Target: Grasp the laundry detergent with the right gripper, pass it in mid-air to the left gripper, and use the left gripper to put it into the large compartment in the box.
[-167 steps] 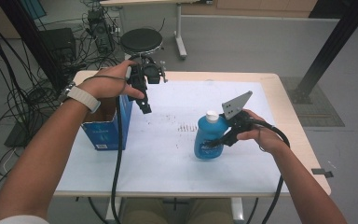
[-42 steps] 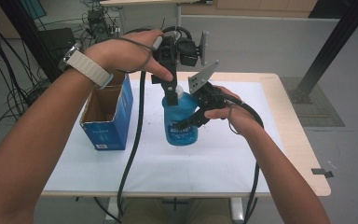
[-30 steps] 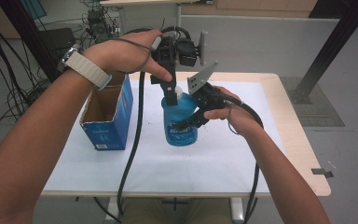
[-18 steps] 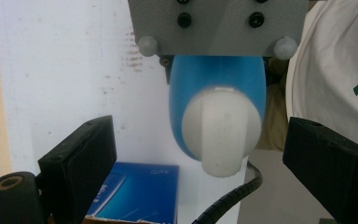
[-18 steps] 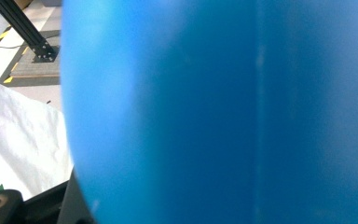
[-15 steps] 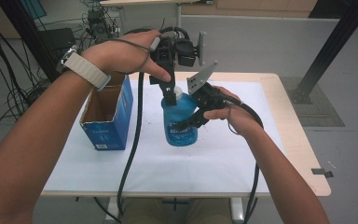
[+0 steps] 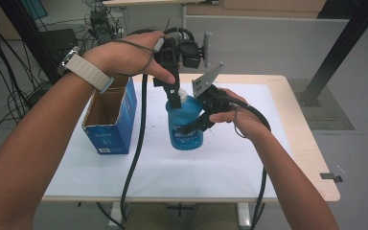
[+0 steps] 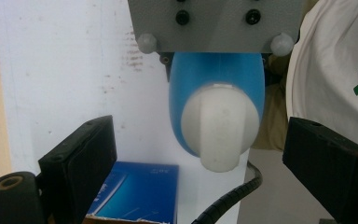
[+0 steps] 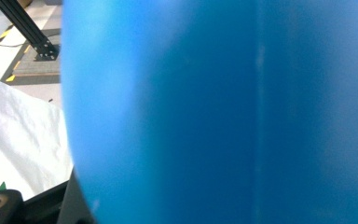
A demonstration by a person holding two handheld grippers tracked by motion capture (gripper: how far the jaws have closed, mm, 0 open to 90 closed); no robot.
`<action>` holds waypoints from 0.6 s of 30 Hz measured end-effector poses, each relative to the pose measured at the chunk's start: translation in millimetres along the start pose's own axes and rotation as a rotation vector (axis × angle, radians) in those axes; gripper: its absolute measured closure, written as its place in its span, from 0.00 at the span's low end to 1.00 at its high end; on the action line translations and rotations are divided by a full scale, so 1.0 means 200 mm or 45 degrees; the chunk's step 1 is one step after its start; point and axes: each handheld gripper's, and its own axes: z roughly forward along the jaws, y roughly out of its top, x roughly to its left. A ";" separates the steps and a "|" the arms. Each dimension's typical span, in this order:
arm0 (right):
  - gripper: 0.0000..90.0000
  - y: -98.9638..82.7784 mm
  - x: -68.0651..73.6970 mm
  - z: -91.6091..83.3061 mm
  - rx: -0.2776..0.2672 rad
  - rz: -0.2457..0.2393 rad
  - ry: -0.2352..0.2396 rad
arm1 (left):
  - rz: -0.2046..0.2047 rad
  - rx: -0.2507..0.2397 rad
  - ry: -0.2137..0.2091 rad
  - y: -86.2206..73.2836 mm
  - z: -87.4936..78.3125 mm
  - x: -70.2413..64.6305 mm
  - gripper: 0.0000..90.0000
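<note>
Gleaming smooth rounded blue plastic bottle (image 7: 186,127)

Left gripper (image 7: 176,98) agape — right gripper (image 7: 191,127) clamped

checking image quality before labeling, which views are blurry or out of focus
High view: evenly lit and sharp, blue bottle and box clear. Left gripper view: white cap soft, the black tongs edges blurred. Right gripper view: bottle pressed so close it is a featureless blue smear.
</note>
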 end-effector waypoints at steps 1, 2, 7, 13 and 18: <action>0.48 0.00 0.00 0.00 0.002 -0.006 -0.004 | -0.001 -0.002 0.000 0.00 0.00 0.00 0.11; 0.48 0.00 0.00 0.00 0.005 -0.006 -0.003 | 0.000 0.001 0.000 0.00 0.00 0.00 0.11; 0.48 0.00 0.00 0.00 0.003 -0.002 -0.005 | 0.002 -0.001 0.001 0.00 0.00 0.00 0.11; 0.48 0.00 0.00 0.00 0.008 -0.003 -0.003 | -0.001 -0.001 0.000 -0.01 0.00 0.00 0.11; 0.48 0.01 0.00 0.00 0.007 -0.007 -0.004 | -0.008 -0.002 -0.001 -0.01 0.00 0.00 0.11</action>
